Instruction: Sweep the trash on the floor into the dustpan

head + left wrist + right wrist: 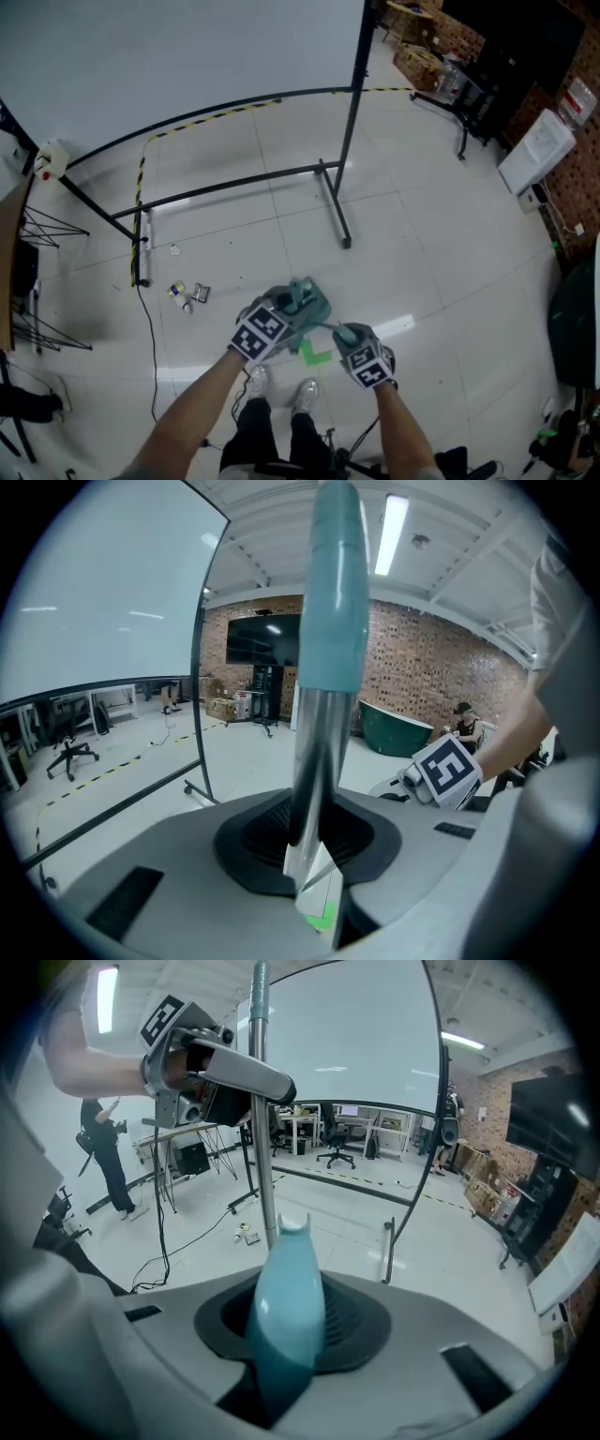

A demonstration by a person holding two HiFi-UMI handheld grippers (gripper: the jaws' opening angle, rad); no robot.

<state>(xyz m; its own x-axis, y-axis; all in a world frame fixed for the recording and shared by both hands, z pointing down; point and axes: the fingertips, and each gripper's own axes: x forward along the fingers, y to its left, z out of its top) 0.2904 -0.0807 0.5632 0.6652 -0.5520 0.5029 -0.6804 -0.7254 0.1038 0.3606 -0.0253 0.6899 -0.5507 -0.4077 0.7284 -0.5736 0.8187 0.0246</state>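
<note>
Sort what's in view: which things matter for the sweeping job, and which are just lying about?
For the job: trash scraps; broom pole in the left hand-held gripper; dustpan handle in the right hand-held gripper.
Just lying about: screen stand; floor cable; green tape mark; water dispenser.

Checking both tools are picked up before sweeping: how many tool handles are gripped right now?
2. The left gripper is shut on a silver pole with a teal sleeve. The right gripper is shut on a teal handle. No other handle shows.
</note>
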